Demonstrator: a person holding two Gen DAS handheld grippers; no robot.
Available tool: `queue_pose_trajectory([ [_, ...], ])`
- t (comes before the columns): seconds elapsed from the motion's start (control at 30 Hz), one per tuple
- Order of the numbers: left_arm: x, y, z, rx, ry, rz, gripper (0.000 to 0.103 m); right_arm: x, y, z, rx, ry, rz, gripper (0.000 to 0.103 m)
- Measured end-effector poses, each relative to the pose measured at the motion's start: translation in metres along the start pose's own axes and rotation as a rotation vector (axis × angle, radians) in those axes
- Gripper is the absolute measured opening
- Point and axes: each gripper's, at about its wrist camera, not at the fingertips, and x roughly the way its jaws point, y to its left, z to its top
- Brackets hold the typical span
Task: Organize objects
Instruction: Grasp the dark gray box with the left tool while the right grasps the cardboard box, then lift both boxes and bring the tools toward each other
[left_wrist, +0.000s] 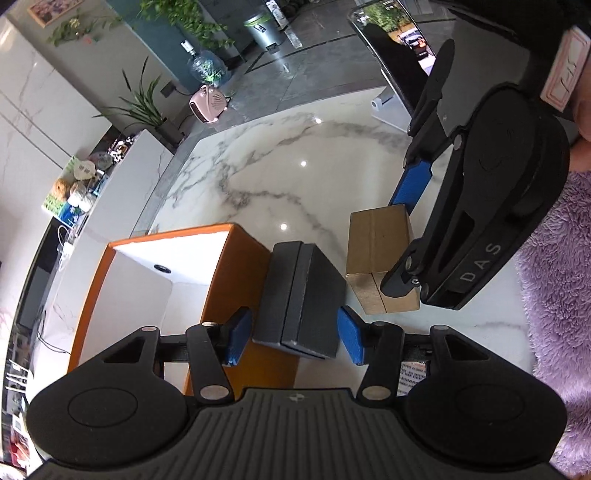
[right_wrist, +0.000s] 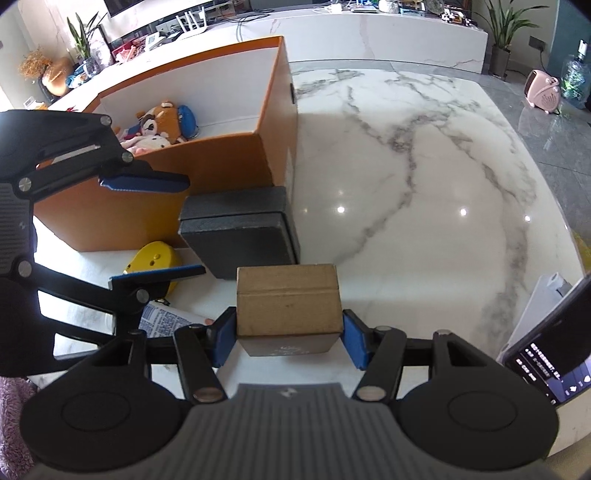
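Observation:
A dark grey box (left_wrist: 301, 299) lies on the marble table against the orange bin (left_wrist: 236, 280); it also shows in the right wrist view (right_wrist: 240, 232). My left gripper (left_wrist: 293, 338) is open, its blue pads on either side of the grey box with small gaps. A tan cardboard box (right_wrist: 288, 302) sits just right of it, also in the left wrist view (left_wrist: 380, 254). My right gripper (right_wrist: 290, 339) straddles the tan box, its pads at the box's sides; contact is unclear. The orange bin (right_wrist: 229, 166) holds plush toys (right_wrist: 159, 125).
A yellow object (right_wrist: 155, 260) and a printed tube (right_wrist: 166, 319) lie on the table in front of the bin. A phone on a white stand (right_wrist: 546, 350) is at the right edge. A purple fleece sleeve (left_wrist: 557, 277) is at the right. Bare marble (right_wrist: 424, 184) stretches beyond.

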Motion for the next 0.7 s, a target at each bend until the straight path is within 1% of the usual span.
queue_pose_trajectory([
  [0.07,0.006,-0.002,0.003,0.01,0.018,0.005,0.06,-0.001,-0.004,0.0,0.023,-0.003,0.007,0.061],
  [0.13,0.012,-0.003,0.005,-0.002,0.039,-0.001,0.06,-0.001,-0.007,0.0,0.035,-0.006,-0.003,0.061],
  [0.23,0.014,-0.002,0.005,-0.036,0.047,0.007,0.057,0.0,-0.006,0.001,0.021,-0.011,-0.043,0.061],
  [0.3,0.011,0.002,0.006,-0.076,0.053,0.003,0.052,0.001,-0.005,0.001,0.016,-0.014,-0.047,0.061],
  [0.37,0.007,0.007,0.007,-0.117,0.054,-0.019,0.044,0.001,-0.005,0.001,0.017,-0.018,-0.045,0.061],
  [0.47,0.0,0.016,0.008,-0.178,0.052,-0.07,0.036,0.003,-0.007,0.002,0.027,-0.018,-0.032,0.061],
  [0.57,-0.006,0.019,0.008,-0.227,0.042,-0.141,0.032,0.003,-0.007,0.002,0.03,-0.032,-0.03,0.061],
  [0.7,-0.009,0.015,0.007,-0.25,0.036,-0.158,0.031,0.002,-0.007,0.001,0.028,-0.032,-0.048,0.061],
])
